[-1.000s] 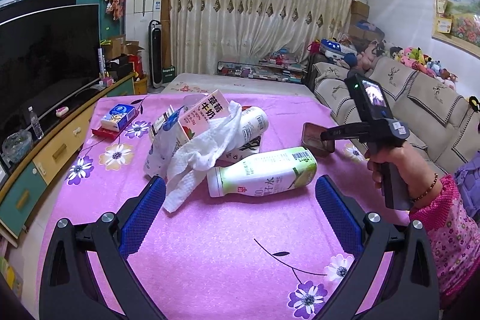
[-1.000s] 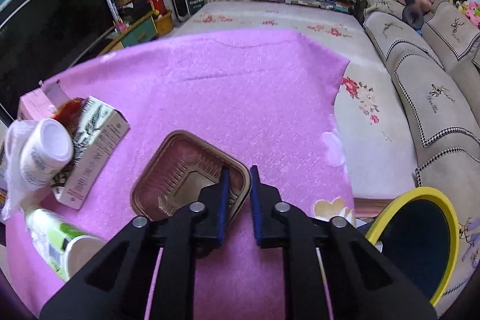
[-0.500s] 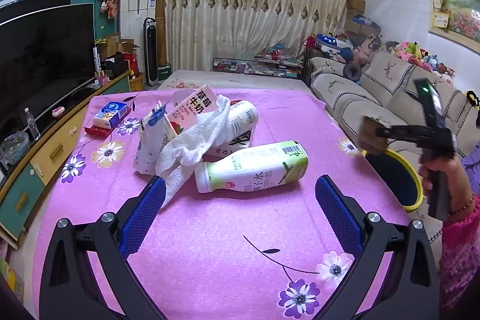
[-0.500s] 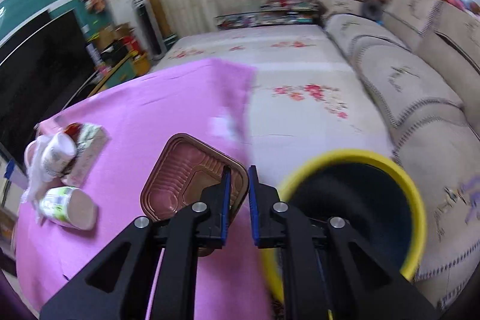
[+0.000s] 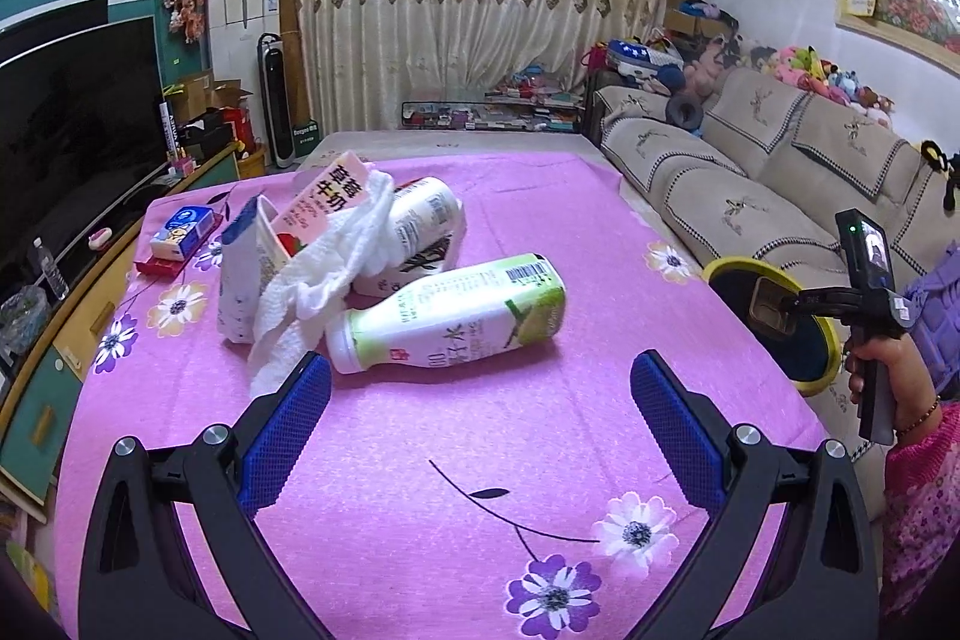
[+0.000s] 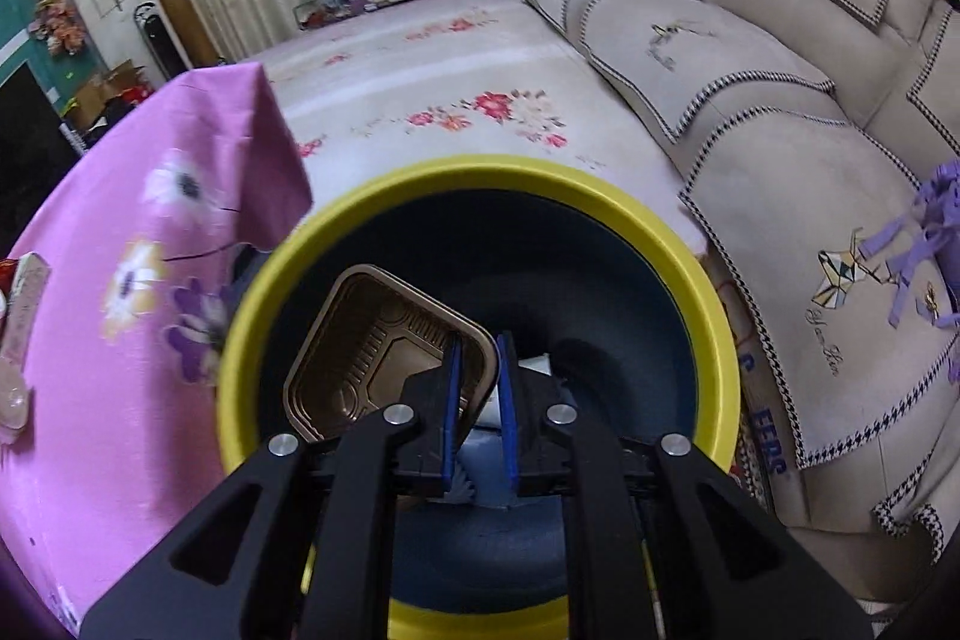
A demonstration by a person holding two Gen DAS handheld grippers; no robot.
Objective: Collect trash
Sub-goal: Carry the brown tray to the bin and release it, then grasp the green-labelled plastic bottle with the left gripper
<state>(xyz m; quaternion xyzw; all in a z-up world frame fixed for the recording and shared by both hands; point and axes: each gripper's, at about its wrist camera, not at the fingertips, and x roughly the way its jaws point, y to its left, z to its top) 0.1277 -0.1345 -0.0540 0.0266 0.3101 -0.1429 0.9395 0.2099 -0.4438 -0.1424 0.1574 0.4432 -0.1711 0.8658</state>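
Right tool (image 6: 478,358) over the yellow-rimmed bin (image 6: 708,304), center frame, jaws slightly parted with the brown tray (image 6: 372,340) corner between them; grip unclear. Left tool (image 5: 480,394) wide open, empty, low over the pink surface (image 5: 420,460), green-label bottle (image 5: 456,319) just ahead.

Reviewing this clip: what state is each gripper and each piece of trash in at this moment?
left gripper: open, holding nothing
right gripper: shut on brown tray
brown tray: tilted, over the bin opening
bin: open-topped, beside the table
green-label bottle: lying on its side
white tissue: crumpled, draped over cartons
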